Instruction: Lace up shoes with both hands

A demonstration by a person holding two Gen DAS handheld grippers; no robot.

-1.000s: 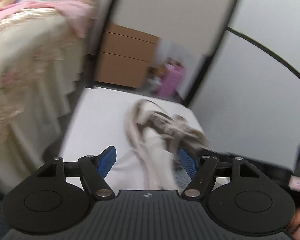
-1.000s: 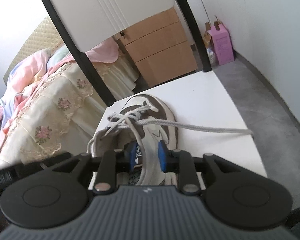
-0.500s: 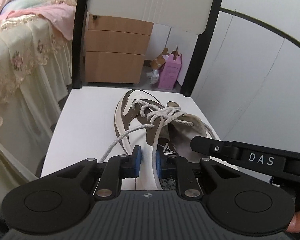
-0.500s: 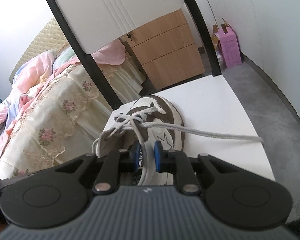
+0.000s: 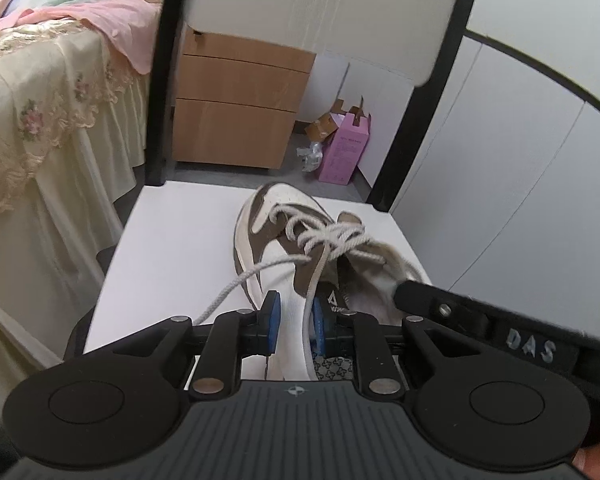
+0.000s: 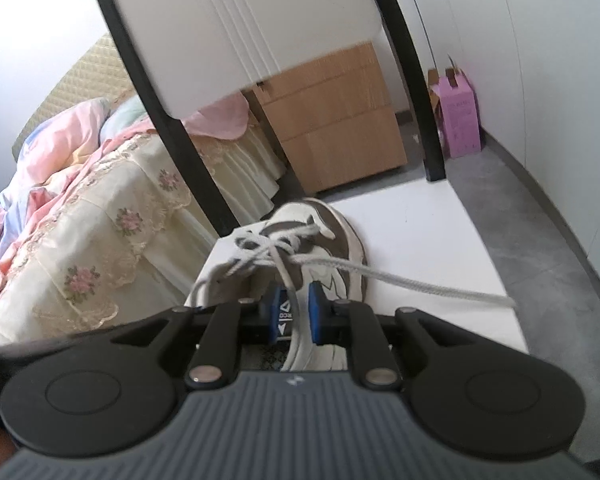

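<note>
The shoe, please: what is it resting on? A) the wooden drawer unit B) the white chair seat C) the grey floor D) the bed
B: the shoe lies on the white chair seat, between the chair's black back posts, with the floor and drawer unit beyond.

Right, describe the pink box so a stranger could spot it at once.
Look past the white chair to the wooden drawer unit on the floor. Just right of it, against the wall, stands the pink box, open-topped; it is the only bright pink carton there.
</note>
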